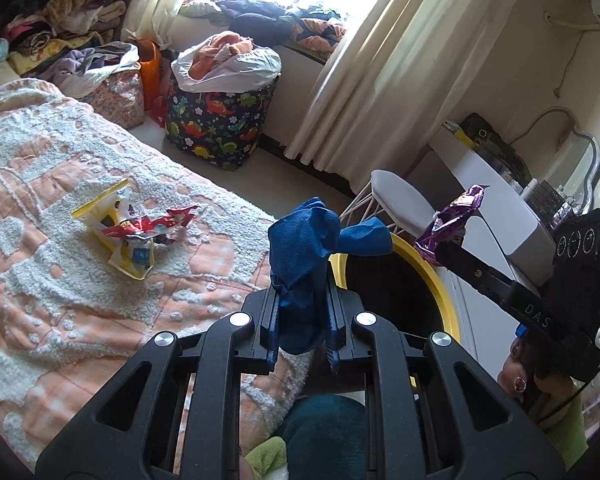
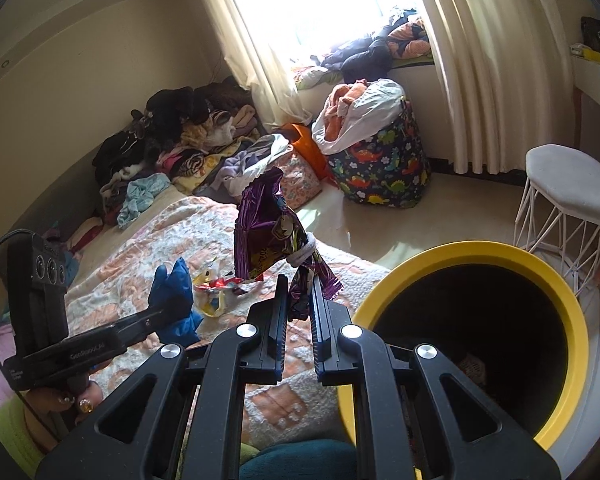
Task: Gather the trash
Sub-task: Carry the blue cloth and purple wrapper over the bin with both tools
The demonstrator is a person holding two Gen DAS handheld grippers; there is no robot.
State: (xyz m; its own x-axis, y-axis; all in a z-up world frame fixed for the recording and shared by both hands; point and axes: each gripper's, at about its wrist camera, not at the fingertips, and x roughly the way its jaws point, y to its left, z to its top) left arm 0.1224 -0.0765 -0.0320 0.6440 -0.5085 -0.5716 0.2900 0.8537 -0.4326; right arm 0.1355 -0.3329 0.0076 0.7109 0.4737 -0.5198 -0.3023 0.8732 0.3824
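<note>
Blue crumpled glove (image 1: 304,256) is hanging limp in the pinching left gripper (image 1: 303,320); purple wrapper (image 2: 271,232) (crinkly, featherlight) is being nipped at its tail by the right gripper (image 2: 300,300), beside the yellow-rimmed bin (image 2: 572,320) at the bed's (image 1: 39,280) edge.

blue cloth (image 1: 304,256); purple wrapper (image 2: 267,232); yellow-rimmed bin (image 2: 556,280); dinosaur-print basket (image 1: 219,124); peach-white bedspread (image 1: 59,184)

A crumpled blue cloth (image 1: 304,256) stands upright, pinched at its lower end. A purple snack wrapper (image 2: 267,236), creased and shiny, is held up the same way. Two more wrappers, one yellow (image 1: 117,232) and one red (image 1: 155,224), lie together on the bed. Beside the bed stands a yellow-rimmed bin (image 2: 556,280), dark inside.
</note>
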